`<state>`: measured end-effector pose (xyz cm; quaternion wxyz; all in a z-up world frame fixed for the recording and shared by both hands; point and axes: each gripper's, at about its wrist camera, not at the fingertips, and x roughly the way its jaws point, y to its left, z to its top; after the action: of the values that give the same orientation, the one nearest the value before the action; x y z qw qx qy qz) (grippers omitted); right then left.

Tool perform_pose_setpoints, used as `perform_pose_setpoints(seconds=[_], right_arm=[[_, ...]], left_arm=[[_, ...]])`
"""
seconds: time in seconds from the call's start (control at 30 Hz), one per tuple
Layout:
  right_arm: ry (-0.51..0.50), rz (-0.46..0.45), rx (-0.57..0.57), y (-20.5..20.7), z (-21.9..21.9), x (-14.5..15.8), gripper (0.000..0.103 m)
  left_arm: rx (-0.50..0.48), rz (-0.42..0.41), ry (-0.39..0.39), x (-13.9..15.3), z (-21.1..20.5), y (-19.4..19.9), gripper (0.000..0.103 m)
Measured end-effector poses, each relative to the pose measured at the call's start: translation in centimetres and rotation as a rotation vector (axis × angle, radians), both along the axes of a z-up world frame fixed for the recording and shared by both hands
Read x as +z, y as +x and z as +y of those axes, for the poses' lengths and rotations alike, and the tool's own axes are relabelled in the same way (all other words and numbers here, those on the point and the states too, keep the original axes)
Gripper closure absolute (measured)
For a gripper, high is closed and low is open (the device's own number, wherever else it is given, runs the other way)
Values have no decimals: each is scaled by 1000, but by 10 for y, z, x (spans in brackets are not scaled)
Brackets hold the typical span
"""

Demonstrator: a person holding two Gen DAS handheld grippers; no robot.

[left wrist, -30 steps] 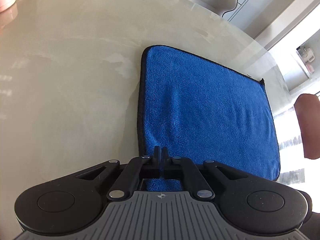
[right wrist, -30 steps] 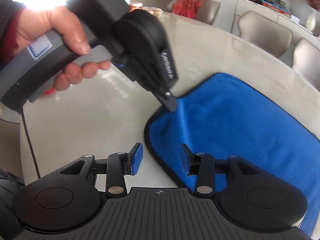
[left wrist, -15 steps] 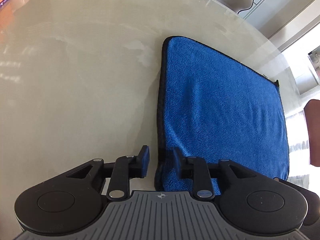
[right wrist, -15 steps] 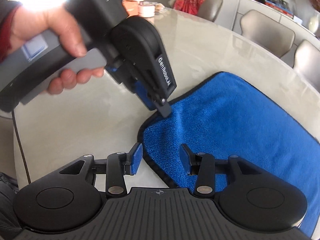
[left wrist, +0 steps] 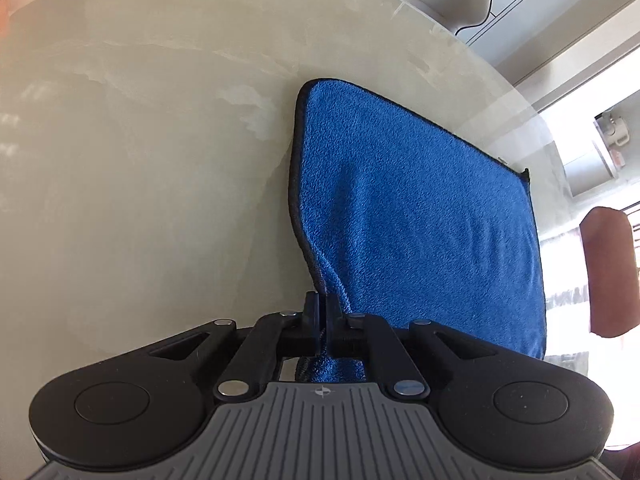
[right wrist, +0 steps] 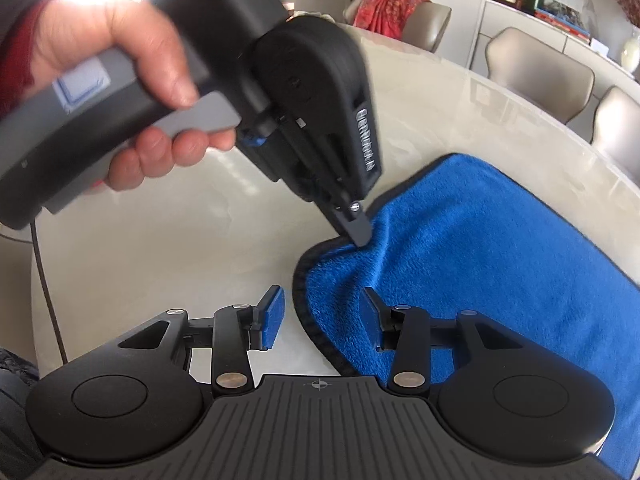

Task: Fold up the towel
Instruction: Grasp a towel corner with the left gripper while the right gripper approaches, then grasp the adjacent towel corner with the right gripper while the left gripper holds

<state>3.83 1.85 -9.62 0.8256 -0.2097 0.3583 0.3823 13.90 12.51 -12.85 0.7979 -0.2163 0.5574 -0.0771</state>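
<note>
A blue towel point(left wrist: 420, 216) with a dark hem lies flat on the pale round table point(left wrist: 140, 160). My left gripper point(left wrist: 322, 307) is shut on the towel's near edge and pulls a small fold of it up. In the right wrist view the left gripper point(right wrist: 356, 232) pinches the towel point(right wrist: 500, 256) near its corner, with a hand on its handle. My right gripper point(right wrist: 322, 312) is open and empty, low over the table, with the towel's rounded corner lying between its blue-padded fingers point(right wrist: 274, 316).
Beige chairs point(right wrist: 540, 76) stand around the table's far side, one with a red cloth point(right wrist: 388, 8) over it. A shelf with books point(right wrist: 560, 20) is behind. A reddish chair back point(left wrist: 612, 272) stands beyond the table edge at right.
My left gripper, shut a second ago, opened beside the towel's edge and has now shut on it again, lifting a fold. My right gripper stayed open by the corner.
</note>
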Motion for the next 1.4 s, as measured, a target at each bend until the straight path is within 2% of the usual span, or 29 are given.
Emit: perform_pose_setpoints(seconds=[0.1, 0.17, 0.33, 0.4, 0.43, 0.47, 0.5, 0.57, 0.6, 0.7, 0.77, 0.83, 0.93, 1.03, 1.17, 1.4], right_arm=[[-21, -38, 8, -3, 9, 0, 56], [-24, -58, 0, -3, 14, -1, 49], [-15, -62, -42, -2, 22, -6, 48], [-38, -59, -74, -1, 24, -11, 50], [-43, -52, -86, 0, 24, -12, 57], [-39, -49, -95, 0, 23, -13, 69], [-20, -36, -124, 3, 20, -14, 74], [-2, -14, -144, 6, 16, -14, 92], [9, -2, -154, 7, 12, -13, 93], [43, 15, -164, 5, 2, -7, 94], [53, 21, -170, 4, -3, -4, 94], [68, 17, -180, 0, -10, 5, 94], [91, 4, -187, 0, -16, 11, 94], [104, 1, -187, 1, -19, 18, 94], [115, 3, -192, 0, -25, 22, 94], [123, 12, -181, -6, -30, 30, 94]], left_arm=[[11, 5, -12, 3, 1, -1, 102], [22, 10, -36, 4, 1, 0, 102], [13, -2, -47, 10, -4, 4, 101], [12, -7, -47, 13, -5, 5, 101], [9, -7, -48, 13, -6, 6, 101], [7, -6, -47, 13, -6, 6, 101], [4, -5, -46, 13, -6, 7, 101], [2, 0, -52, 12, -4, 8, 101], [2, 2, -56, 11, -4, 9, 101], [25, 10, -78, 10, 7, 13, 88], [50, 2, -74, 9, 15, 21, 74], [61, 2, -72, 8, 21, 31, 67], [73, 16, -69, 3, 29, 48, 61], [73, 45, -100, -5, 31, 68, 56], [80, 57, -105, -12, 32, 92, 55], [108, 76, -166, -22, 33, 122, 54]])
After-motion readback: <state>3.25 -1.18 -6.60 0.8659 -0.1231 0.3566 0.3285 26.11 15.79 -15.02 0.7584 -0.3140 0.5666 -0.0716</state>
